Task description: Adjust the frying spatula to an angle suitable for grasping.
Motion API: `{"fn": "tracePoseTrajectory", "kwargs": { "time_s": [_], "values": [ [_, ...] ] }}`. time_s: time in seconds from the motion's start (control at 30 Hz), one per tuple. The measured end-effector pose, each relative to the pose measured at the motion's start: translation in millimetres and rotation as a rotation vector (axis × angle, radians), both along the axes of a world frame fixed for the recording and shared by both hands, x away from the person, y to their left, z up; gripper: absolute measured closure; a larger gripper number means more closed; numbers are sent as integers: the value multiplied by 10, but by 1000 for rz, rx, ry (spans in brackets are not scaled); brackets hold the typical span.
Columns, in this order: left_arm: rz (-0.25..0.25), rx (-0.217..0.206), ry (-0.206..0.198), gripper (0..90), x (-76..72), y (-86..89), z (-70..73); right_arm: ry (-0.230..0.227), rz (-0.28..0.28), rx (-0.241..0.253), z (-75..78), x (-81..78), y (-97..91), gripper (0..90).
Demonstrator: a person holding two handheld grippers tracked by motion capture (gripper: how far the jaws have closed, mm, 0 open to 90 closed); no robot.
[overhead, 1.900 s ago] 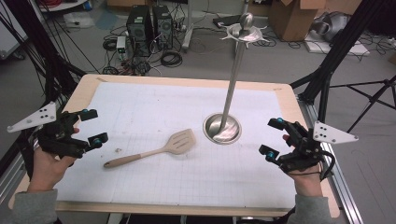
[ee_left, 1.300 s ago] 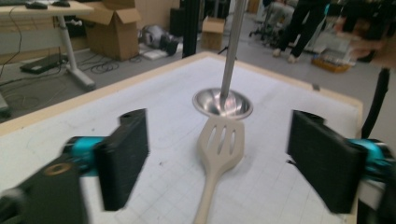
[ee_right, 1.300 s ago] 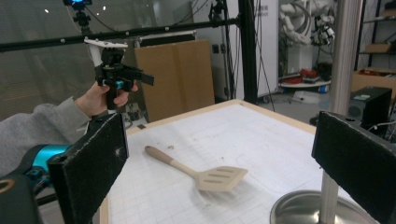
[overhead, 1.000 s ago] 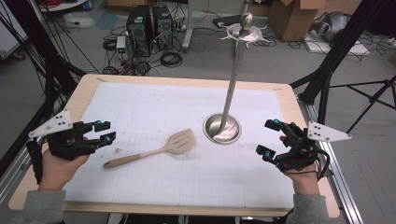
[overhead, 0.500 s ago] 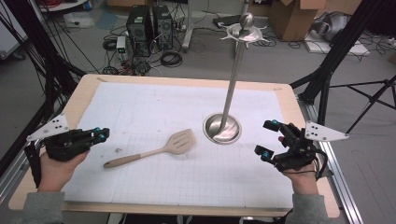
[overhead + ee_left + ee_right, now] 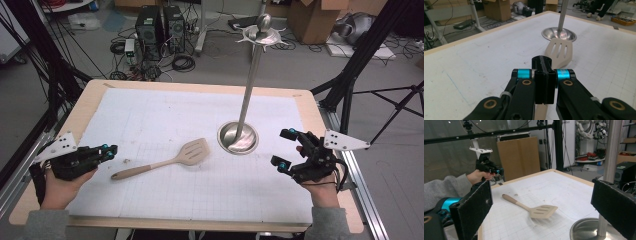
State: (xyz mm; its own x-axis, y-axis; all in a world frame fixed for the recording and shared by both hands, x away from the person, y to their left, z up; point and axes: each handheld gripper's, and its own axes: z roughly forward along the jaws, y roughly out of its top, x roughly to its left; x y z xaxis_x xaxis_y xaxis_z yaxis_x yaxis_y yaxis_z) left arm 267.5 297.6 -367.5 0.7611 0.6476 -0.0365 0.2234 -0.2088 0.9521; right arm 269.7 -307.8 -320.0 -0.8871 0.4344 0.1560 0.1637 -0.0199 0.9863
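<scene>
A beige slotted spatula (image 6: 170, 161) lies flat on the white gridded mat, its head toward the metal stand. My left gripper (image 6: 111, 150) hovers at the mat's left edge, just beyond the handle end, its jaws shut with nothing between them. In the left gripper view the closed left gripper (image 6: 543, 62) points along the spatula (image 6: 559, 51), whose handle runs beneath it. My right gripper (image 6: 281, 148) sits right of the stand's base, open and empty. The right gripper view looks between its wide-apart pads (image 6: 474, 207) at the spatula (image 6: 541, 211) and the far left gripper (image 6: 499, 171).
A tall metal stand (image 6: 252, 75) with a round dished base (image 6: 238, 137) rises from the mat's centre right, with a hooked crown on top. The mat covers a wooden tabletop (image 6: 90, 95). Black frame struts, cables and boxes surround the table.
The left gripper's jaws have gone from open to shut with nothing in them, and that hand has sunk lower toward the mat. The right gripper and spatula have stayed put.
</scene>
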Motion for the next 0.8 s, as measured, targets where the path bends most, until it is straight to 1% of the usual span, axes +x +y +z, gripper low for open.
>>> {"fn": "tracePoseTrajectory", "kwargs": {
  "time_s": [0.07,0.17,0.27,0.37,0.4,0.43,0.47,0.5,0.6,0.7,0.73,0.77,0.8],
  "values": [
    [-5,2,6,896,-6,12,-23,6,2,0,-4,4,3,25],
    [-10,1,29,896,-11,-10,-60,6,0,0,-13,15,10,25],
    [-20,22,37,896,-17,-50,-79,1,2,-4,-19,28,15,25],
    [-27,24,56,896,-14,-65,-120,3,5,-5,-21,30,22,25],
    [-27,24,56,896,-14,-65,-120,3,5,-5,-21,30,22,25],
    [-23,22,84,896,-8,-61,-153,1,5,-7,-25,34,23,25],
    [-23,22,84,896,-8,-61,-153,3,3,-3,-28,35,27,25],
    [-22,18,97,896,-2,-51,-183,4,1,-5,-31,38,24,25],
    [-25,13,108,896,3,-41,-210,13,2,-6,-41,37,21,25],
    [-47,19,126,896,21,-36,-282,15,0,-4,-46,36,16,25],
    [-47,19,126,896,21,-36,-282,15,0,-4,-46,36,16,25],
    [-51,30,140,896,34,-45,-319,10,-1,-7,-51,43,15,25],
    [-51,30,140,896,34,-45,-319,10,-1,-7,-51,43,15,25]
  ]
}}
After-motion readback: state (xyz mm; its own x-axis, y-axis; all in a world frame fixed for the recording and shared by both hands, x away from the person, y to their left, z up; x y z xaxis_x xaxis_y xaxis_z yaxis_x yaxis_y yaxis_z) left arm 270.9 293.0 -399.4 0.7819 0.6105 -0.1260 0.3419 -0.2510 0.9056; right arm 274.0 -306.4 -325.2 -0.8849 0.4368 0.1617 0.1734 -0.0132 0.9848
